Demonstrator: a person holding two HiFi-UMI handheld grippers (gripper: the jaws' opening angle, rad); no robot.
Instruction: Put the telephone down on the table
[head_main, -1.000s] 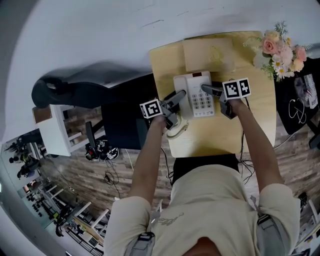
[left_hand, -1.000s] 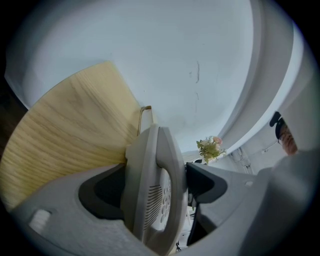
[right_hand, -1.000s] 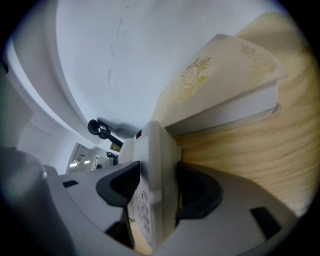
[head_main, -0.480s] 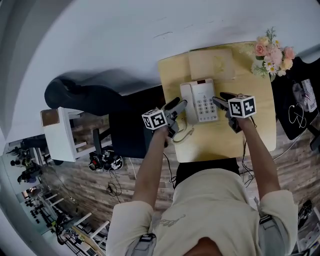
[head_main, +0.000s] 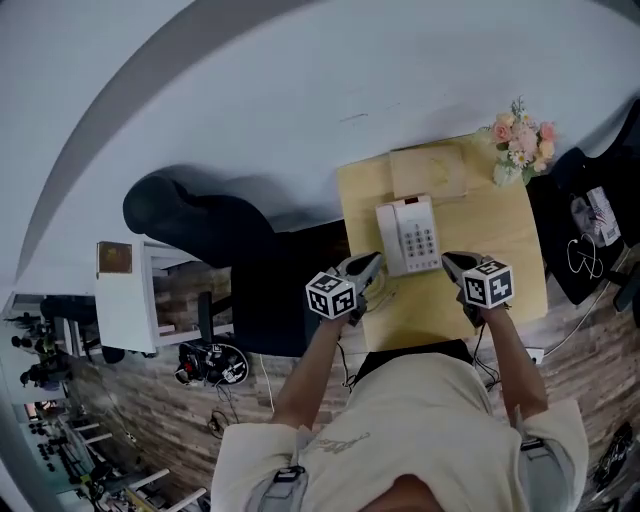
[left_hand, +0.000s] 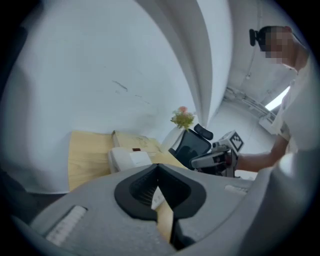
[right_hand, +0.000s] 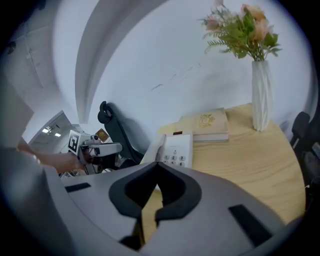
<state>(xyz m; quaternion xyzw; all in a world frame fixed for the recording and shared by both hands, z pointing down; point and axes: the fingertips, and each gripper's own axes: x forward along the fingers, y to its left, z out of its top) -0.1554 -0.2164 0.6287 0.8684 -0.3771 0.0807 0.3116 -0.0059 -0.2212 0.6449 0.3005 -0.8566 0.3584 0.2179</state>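
Either side of telephone (head_main: 411, 236), flat on table (head_main: 500, 250): left gripper (head_main: 370, 264), right gripper (head_main: 449, 261) just snapped shut, both empty. Draw clear without nudging it.

Wall: plain white wall (head_main: 300, 90), curving behind the desk area.
Floor: grey-brown wood-plank floor (head_main: 150, 400), cables lying on it.
Table: light wood table (head_main: 500, 215), set against the wall.
Seating: black chair (head_main: 200, 215) left of the table, near the wall.
Storage: white shelf unit (head_main: 125, 310), further left.
Light: soft, even.
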